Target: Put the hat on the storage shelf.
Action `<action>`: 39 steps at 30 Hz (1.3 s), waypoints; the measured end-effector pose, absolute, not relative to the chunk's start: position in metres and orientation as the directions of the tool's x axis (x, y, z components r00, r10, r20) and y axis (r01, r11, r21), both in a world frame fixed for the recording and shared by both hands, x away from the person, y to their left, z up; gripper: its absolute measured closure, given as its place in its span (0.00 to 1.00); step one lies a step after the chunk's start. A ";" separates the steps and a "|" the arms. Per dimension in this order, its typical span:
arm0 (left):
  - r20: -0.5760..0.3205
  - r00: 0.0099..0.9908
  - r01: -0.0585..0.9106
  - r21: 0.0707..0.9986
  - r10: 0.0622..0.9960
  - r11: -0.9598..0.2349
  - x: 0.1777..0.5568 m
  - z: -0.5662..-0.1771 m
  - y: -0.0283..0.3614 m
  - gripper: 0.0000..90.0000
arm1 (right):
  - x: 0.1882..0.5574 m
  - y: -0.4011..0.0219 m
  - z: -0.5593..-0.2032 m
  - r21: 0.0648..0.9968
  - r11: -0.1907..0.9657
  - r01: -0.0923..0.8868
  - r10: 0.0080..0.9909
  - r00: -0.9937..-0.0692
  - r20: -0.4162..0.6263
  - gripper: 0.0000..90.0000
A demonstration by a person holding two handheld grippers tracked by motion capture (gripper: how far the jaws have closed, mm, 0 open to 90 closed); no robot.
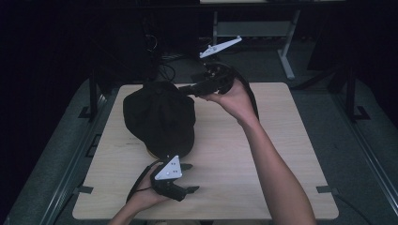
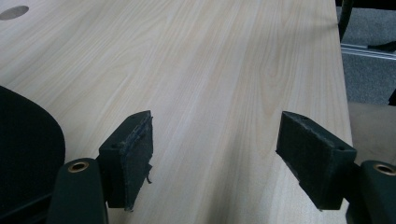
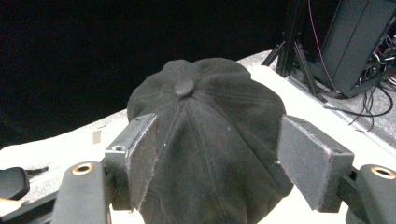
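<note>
The black cap (image 1: 159,117) sits left of centre on the bench (image 1: 263,159), soft and light; I'd pinch its crown fabric. Right gripper (image 1: 187,89) and left gripper (image 1: 190,178) both hang wide, empty.

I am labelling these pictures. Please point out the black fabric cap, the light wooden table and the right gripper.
black fabric cap (image 3: 184,87), right gripper view, top button.
light wooden table (image 2: 219,60), left gripper view, bare top.
right gripper (image 1: 187,90), high view, between fingertips.
</note>
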State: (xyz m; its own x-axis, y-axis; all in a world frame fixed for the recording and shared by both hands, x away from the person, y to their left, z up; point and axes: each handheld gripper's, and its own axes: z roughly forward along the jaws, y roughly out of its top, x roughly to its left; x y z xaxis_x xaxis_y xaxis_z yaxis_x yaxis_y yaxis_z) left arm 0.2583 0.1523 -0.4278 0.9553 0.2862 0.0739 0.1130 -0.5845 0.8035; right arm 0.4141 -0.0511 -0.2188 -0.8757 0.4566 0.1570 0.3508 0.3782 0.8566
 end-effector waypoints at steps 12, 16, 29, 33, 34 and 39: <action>0.070 0.956 0.116 0.804 0.286 -0.584 0.258 -0.429 0.152 0.30 | 0.405 -0.078 -0.224 0.858 0.363 0.364 0.475 -0.864 0.165 0.30; 0.074 0.954 0.114 0.805 0.289 -0.582 0.258 -0.428 0.153 0.30 | 0.401 -0.085 -0.225 0.856 0.363 0.369 0.482 -0.860 0.167 0.29; 0.065 0.953 0.124 0.807 0.295 -0.578 0.259 -0.430 0.153 0.30 | 0.389 -0.106 -0.238 0.852 0.350 0.390 0.496 -0.849 0.185 0.26; 0.067 0.954 0.122 0.807 0.294 -0.578 0.259 -0.430 0.153 0.30 | 0.387 -0.112 -0.243 0.848 0.346 0.402 0.511 -0.839 0.190 0.25; 0.066 0.954 0.122 0.808 0.294 -0.576 0.260 -0.431 0.153 0.30 | 0.387 -0.115 -0.244 0.850 0.342 0.402 0.512 -0.838 0.190 0.24; 0.070 0.954 0.117 0.808 0.291 -0.578 0.260 -0.431 0.153 0.30 | 0.383 -0.123 -0.249 0.849 0.332 0.411 0.523 -0.829 0.197 0.23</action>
